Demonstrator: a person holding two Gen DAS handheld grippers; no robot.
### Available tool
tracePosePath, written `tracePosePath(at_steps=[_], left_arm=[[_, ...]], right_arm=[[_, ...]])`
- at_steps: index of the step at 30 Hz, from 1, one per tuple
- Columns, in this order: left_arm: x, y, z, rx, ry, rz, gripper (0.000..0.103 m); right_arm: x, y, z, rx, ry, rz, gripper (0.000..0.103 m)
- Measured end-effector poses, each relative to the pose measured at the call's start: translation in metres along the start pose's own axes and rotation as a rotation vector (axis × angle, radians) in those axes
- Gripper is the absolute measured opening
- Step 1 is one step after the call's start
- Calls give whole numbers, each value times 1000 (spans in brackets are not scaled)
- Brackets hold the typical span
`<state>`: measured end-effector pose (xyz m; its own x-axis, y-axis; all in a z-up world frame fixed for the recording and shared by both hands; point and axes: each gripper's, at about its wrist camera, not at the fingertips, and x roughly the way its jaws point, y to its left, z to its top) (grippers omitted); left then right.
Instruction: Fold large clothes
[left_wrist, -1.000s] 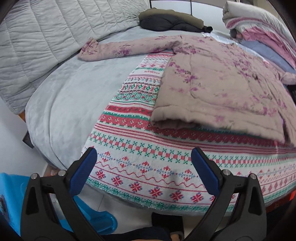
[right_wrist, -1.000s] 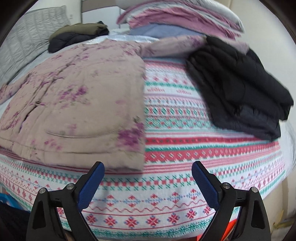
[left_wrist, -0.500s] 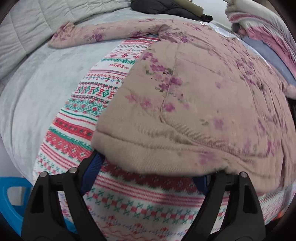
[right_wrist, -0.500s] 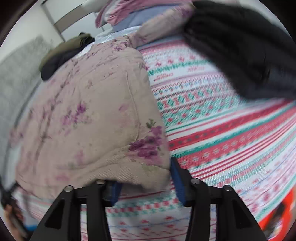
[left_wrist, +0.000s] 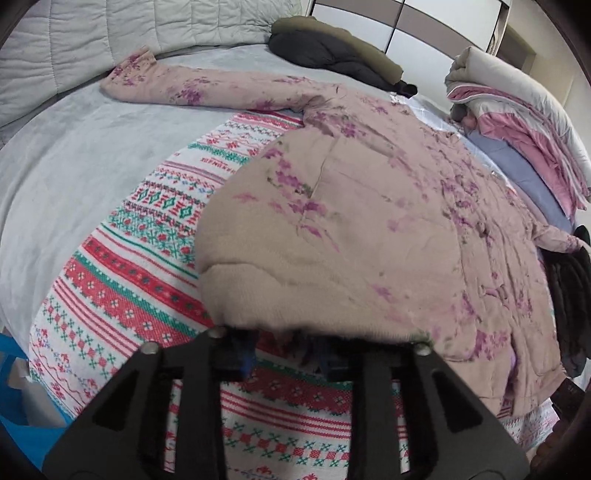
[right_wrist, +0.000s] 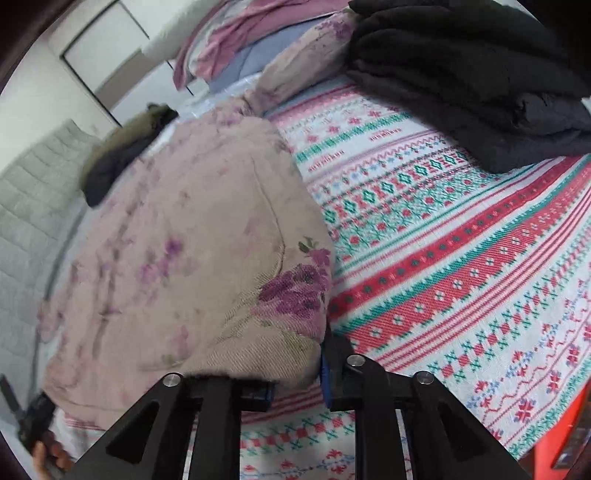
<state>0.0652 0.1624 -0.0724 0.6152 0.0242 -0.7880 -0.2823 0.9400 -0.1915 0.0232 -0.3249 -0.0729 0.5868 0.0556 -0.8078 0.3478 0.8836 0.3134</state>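
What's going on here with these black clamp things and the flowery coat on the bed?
A person is folding a big pink floral padded jacket spread on a patterned blanket, using a hand-held gripper in each hand. The left gripper and the right gripper are each closing on the near hem, one at each bottom corner. One sleeve lies stretched out flat. Nothing is folded over yet. A folded black garment sits off to the side.

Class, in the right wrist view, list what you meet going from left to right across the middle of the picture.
Grey quilted headboard → pink floral jacket → patterned blanket → folded black garment.
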Motion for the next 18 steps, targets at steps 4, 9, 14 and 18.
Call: tracePosePath(at_steps=[4,9,14,18], left_arm=[[14,-3,-5,-1,49,23,55],[19,0,-1,-32,44,6,26],[-10,-8,1,7,-72,-15,16],[-60,2,16,-59,-176,-125,13]], right_arm=[[10,3,-5,-49,-2,-73,31],[13,11,-9,-118,-31,-125,31],[-5,6,-2,-108,-84,-41,11],[-51,-1,16,-66,-265,35,9]])
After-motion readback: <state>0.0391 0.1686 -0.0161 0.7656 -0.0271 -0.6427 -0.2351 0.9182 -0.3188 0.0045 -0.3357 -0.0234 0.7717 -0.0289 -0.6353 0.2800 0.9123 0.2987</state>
